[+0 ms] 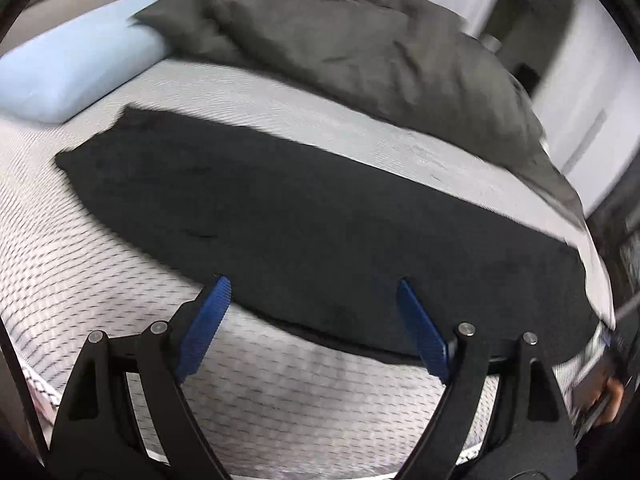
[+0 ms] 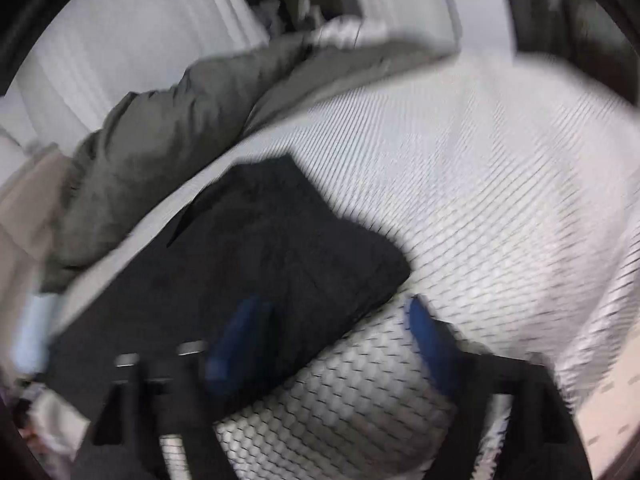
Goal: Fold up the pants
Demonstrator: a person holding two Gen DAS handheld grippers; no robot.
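Observation:
Black pants (image 1: 304, 216) lie flat in a long strip across the white patterned mattress (image 1: 80, 272). My left gripper (image 1: 314, 292) is open and empty, its blue pads just above the pants' near edge. In the blurred right wrist view the pants (image 2: 256, 248) end in a squared edge. My right gripper (image 2: 336, 320) is open and empty above that end; its left pad (image 2: 236, 336) is over the fabric and its right pad (image 2: 424, 328) is over the mattress (image 2: 480, 184).
A rumpled dark grey duvet (image 1: 360, 52) lies along the far side of the bed, also in the right wrist view (image 2: 160, 152). A light blue pillow (image 1: 76, 68) sits at the far left. White walls and a dark doorway stand behind.

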